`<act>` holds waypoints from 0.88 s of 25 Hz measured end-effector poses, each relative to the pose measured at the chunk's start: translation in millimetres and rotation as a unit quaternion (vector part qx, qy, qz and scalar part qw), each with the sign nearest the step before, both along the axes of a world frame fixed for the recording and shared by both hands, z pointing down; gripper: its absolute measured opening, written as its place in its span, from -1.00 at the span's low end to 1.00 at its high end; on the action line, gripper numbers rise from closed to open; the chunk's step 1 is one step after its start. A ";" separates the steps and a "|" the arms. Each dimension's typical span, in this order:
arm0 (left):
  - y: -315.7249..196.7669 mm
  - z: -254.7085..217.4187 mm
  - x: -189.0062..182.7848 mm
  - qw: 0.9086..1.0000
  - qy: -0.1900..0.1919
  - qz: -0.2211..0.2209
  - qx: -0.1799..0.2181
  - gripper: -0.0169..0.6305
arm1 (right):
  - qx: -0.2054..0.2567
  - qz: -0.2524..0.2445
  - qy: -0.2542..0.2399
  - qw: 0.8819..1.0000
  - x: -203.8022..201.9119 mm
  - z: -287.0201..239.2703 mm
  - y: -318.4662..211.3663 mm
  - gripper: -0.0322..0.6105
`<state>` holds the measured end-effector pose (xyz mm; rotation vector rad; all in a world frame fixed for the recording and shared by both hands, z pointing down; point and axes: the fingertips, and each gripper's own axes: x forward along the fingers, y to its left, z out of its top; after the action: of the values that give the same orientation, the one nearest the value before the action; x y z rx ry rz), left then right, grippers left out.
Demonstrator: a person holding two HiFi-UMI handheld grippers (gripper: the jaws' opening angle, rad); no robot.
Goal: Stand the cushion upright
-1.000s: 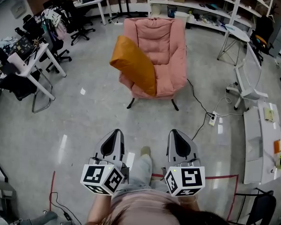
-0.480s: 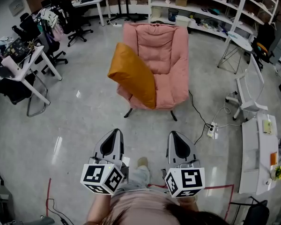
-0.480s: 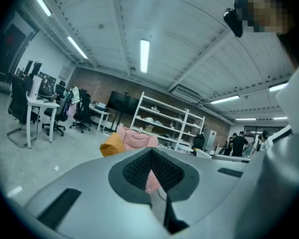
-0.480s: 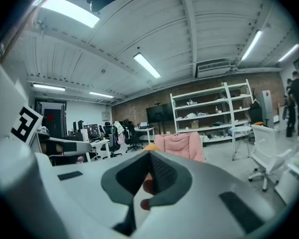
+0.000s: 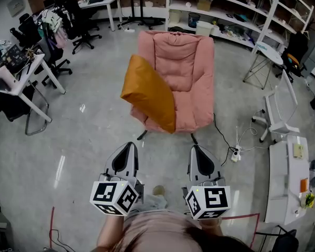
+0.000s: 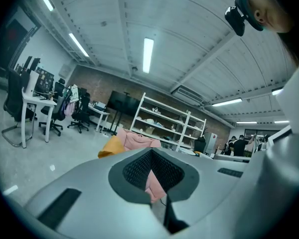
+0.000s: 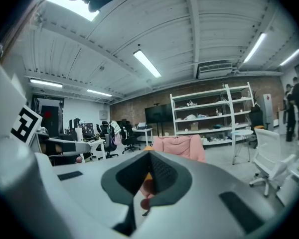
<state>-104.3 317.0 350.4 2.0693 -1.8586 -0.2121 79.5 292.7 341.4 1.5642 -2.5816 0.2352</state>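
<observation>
An orange cushion (image 5: 149,93) leans tilted over the left armrest of a pink armchair (image 5: 185,62), its lower corner hanging past the seat's front. Both grippers are held side by side low in the head view, well short of the chair and touching nothing. The left gripper (image 5: 126,147) is shut and empty, and so is the right gripper (image 5: 198,150). In the left gripper view the cushion (image 6: 111,146) and armchair (image 6: 137,138) show far ahead above the shut left gripper (image 6: 152,185). The right gripper view shows the armchair (image 7: 180,146) beyond the shut right gripper (image 7: 142,195).
Desks (image 5: 22,73) and black office chairs (image 5: 79,14) stand at the left. White shelving (image 5: 228,7) lines the back wall. A white chair (image 5: 275,106) and a table (image 5: 286,177) are at the right. A power strip (image 5: 234,155) with its cable lies on the floor right of the armchair.
The armchair and cushion have come nearer and lower in the head view as the person walks towards them. Both grippers stay shut and side by side.
</observation>
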 end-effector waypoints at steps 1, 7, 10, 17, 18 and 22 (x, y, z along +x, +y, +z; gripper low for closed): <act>-4.2 0.3 -3.1 1.000 0.001 -0.001 0.001 -0.96 | 0.001 0.001 -0.001 1.000 -2.7 -0.4 -4.9 -0.85; -18.2 9.8 -23.8 1.000 0.009 -0.014 -0.002 -0.96 | 0.007 -0.006 0.005 1.000 -21.0 1.3 -24.5 -0.85; -22.2 15.0 -31.8 1.000 0.013 -0.022 -0.007 -0.96 | 0.007 -0.011 0.008 1.000 -27.1 3.5 -31.6 -0.85; -38.6 18.7 -44.1 0.999 0.016 -0.034 -0.017 -0.96 | 0.000 -0.022 0.008 1.000 -39.3 5.1 -57.2 -0.85; -42.9 19.1 -44.8 0.999 0.016 -0.038 -0.017 -0.96 | 0.001 -0.026 0.007 1.000 -40.3 4.7 -62.8 -0.85; -64.8 20.8 -50.0 0.998 0.015 -0.055 -0.021 -0.96 | 0.001 -0.039 0.005 0.999 -44.2 4.8 -91.3 -0.85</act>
<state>-154.4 252.2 371.2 1.9286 -1.9433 -0.2296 35.3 201.4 346.2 1.4595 -2.6295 0.2164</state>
